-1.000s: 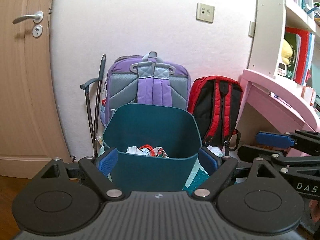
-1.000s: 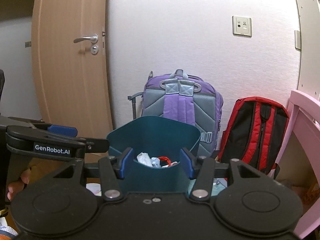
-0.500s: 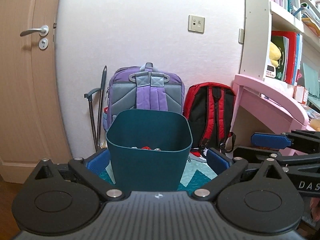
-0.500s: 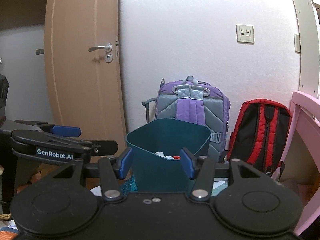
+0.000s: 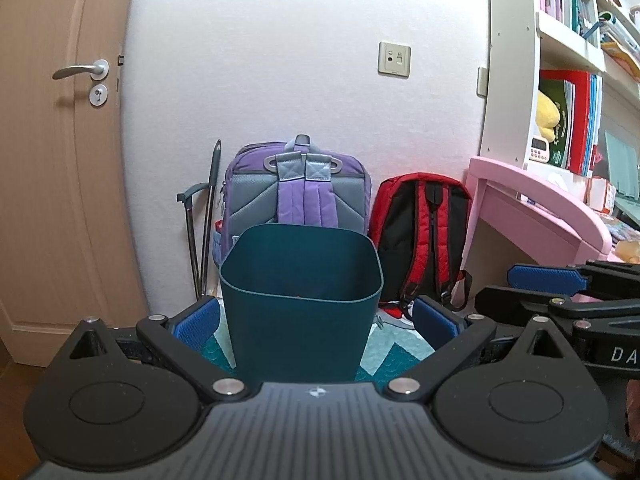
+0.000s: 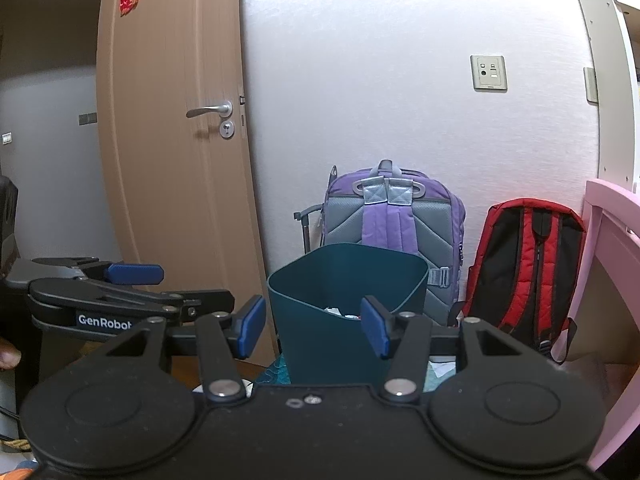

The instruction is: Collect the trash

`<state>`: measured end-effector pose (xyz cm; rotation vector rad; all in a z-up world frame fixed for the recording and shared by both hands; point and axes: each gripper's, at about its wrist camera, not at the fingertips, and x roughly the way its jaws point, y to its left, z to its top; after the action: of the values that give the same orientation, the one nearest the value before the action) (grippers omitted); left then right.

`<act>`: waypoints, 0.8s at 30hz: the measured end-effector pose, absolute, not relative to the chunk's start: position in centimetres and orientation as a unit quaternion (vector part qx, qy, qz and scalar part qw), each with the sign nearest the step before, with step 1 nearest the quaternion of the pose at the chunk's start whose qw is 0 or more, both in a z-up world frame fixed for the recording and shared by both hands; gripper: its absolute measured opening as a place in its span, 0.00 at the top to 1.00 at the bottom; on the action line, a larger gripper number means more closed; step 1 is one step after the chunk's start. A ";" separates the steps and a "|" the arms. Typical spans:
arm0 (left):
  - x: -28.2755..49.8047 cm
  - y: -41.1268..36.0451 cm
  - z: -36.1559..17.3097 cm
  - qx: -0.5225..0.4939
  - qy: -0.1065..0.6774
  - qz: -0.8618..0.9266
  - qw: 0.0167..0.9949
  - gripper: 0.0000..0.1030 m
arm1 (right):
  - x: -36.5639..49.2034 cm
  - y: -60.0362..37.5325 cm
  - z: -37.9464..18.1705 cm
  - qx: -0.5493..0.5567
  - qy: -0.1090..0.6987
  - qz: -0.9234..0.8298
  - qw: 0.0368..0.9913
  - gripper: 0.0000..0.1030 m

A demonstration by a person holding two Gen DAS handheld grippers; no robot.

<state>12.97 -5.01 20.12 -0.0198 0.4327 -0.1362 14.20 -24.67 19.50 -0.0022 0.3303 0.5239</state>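
Observation:
A dark teal trash bin [image 5: 300,272] stands on the floor in front of the wall. In the right wrist view the bin [image 6: 344,276] shows a little crumpled trash [image 6: 340,312] inside. My left gripper [image 5: 316,322] is open wide; its blue pads frame the bin from a short way back without touching it. My right gripper [image 6: 313,330] is open too, with nothing between its pads, and it also sits back from the bin. Each gripper shows at the edge of the other's view: the right one [image 5: 548,276] and the left one [image 6: 136,274].
A purple and grey backpack [image 5: 298,192] and a red and black backpack [image 5: 424,232] lean on the wall behind the bin. A wooden door [image 6: 172,152] is to the left, a pink desk [image 5: 532,208] with shelves to the right. A teal patterned mat [image 5: 394,348] lies under the bin.
Both grippers have drawn back from the bin, which now looks smaller and farther off. The left jaws opened wider. The trash inside has dropped out of the left view.

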 end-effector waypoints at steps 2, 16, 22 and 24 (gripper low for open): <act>12.9 -5.0 20.2 -0.011 0.213 -0.066 0.975 0.00 | 14.2 -24.7 19.5 0.001 0.163 0.259 0.952 0.49; 12.1 -5.0 20.5 -0.013 0.205 -0.072 0.976 0.00 | 13.8 -25.3 19.5 0.020 0.159 0.255 0.954 0.48; 11.7 -5.2 20.6 -0.012 0.199 -0.074 0.977 0.00 | 13.6 -25.3 19.5 0.027 0.157 0.253 0.954 0.48; 11.5 -5.2 20.7 -0.012 0.196 -0.074 0.978 0.00 | 13.4 -25.2 19.5 0.026 0.154 0.254 0.954 0.48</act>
<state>11.48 -5.17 20.69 -0.0245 0.3940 -0.1483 13.37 -25.21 19.53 0.0534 0.3127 0.5165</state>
